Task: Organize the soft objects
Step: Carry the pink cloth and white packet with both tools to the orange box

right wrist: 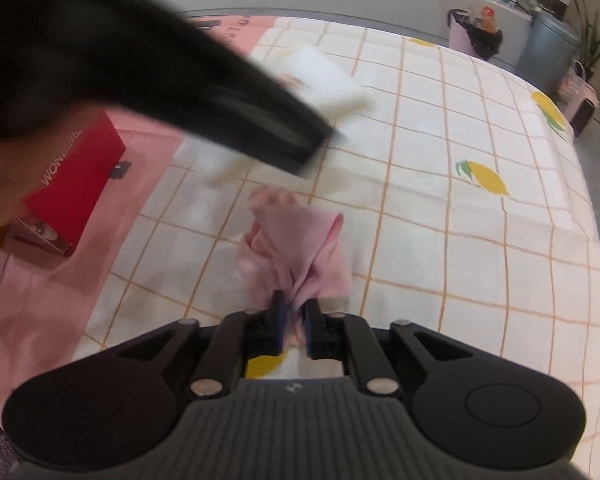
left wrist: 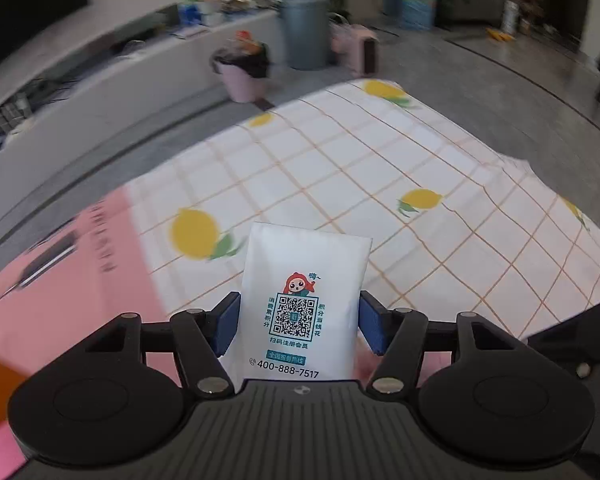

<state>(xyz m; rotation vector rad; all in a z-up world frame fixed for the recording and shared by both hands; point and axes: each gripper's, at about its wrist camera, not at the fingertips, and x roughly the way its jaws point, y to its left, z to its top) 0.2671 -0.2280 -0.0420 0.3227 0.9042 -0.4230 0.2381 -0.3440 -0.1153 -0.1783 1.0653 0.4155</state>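
My left gripper (left wrist: pixel 298 320) is shut on a white tissue pack (left wrist: pixel 302 300) with a QR code and a cartoon figure, held upright above the lemon-print checked cloth (left wrist: pixel 360 168). My right gripper (right wrist: pixel 294 320) is shut on a crumpled pink cloth (right wrist: pixel 296 244), which hangs just over the same checked cloth (right wrist: pixel 460 240). The left gripper's blurred black body (right wrist: pixel 160 72) crosses the upper left of the right wrist view, with the white pack (right wrist: pixel 328 76) blurred beyond it.
A red box marked WONDER (right wrist: pixel 76 176) stands on a pink sheet (right wrist: pixel 40 300) at the left. Beyond the far table edge are a pink bin (left wrist: pixel 244 72), a grey bin (left wrist: pixel 304 32), a water jug (left wrist: pixel 418 4) and a long grey bench (left wrist: pixel 100 92).
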